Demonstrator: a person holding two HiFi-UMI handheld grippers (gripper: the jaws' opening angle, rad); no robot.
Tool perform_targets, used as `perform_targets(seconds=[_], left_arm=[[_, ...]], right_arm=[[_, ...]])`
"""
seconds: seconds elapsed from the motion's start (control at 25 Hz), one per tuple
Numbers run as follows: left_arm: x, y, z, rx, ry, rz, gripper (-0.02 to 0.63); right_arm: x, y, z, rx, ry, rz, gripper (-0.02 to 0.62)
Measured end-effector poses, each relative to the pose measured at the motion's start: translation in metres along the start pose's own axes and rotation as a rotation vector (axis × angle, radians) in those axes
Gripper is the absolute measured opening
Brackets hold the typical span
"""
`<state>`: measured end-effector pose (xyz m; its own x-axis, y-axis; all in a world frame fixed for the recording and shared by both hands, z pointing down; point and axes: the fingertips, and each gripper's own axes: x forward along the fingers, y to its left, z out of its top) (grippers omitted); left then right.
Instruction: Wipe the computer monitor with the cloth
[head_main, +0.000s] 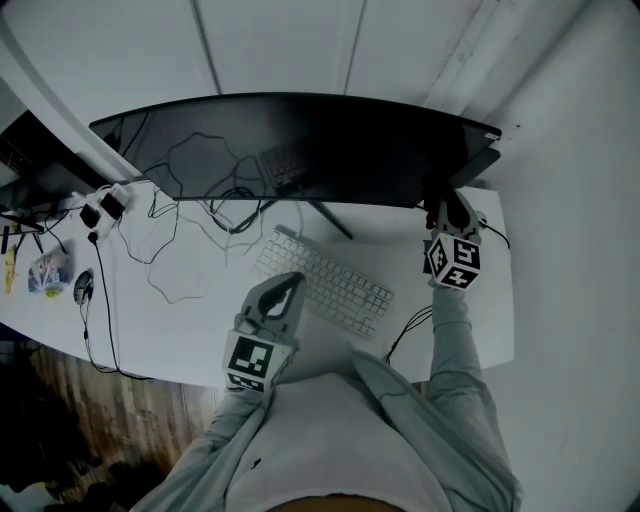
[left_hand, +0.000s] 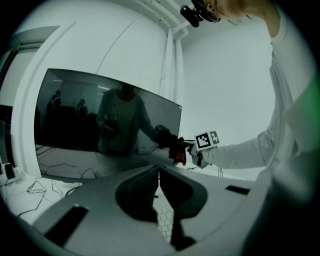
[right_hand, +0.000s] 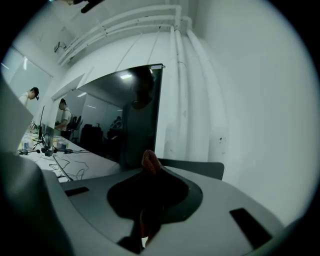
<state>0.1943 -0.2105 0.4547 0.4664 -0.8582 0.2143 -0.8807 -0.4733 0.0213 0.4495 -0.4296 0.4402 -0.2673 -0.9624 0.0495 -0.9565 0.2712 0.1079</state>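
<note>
Monitor (head_main: 300, 150) spans the upper centre of the head view, long axis left-right. The right gripper (head_main: 447, 207) is at its right end, mid right of frame, far nearer than the left gripper (head_main: 284, 288), which is low centre over the keyboard (head_main: 325, 283). Left gripper view: jaws pressed together, nothing between them. Right gripper view: jaws clamped on the reddish cloth (right_hand: 149, 162), the monitor's right edge just ahead, up and left; contact not discernible.

We count one monitor (head_main: 300, 150), one keyboard (head_main: 325, 282), one cloth (right_hand: 149, 161) and one surface (head_main: 190, 325). We record two sets of tongs: left tongs (head_main: 288, 285) and right tongs (head_main: 447, 205). Cables (head_main: 232, 215) on the surface number several; we could not fix an exact count.
</note>
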Motion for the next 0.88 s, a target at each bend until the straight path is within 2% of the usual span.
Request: perform_targets(seconds=[0.44,0.88], left_arm=[[-0.006,-0.021,0.024,-0.021,-0.072,-0.069,0.023],[-0.003,-0.044,0.048,0.017,-0.129,-0.144,0.023]], right_arm=[[-0.015,-0.004,0.082,-0.053,-0.11,-0.033,0.038],[-0.027,-0.015,0.174,-0.081,-0.23,-0.068,0.037]])
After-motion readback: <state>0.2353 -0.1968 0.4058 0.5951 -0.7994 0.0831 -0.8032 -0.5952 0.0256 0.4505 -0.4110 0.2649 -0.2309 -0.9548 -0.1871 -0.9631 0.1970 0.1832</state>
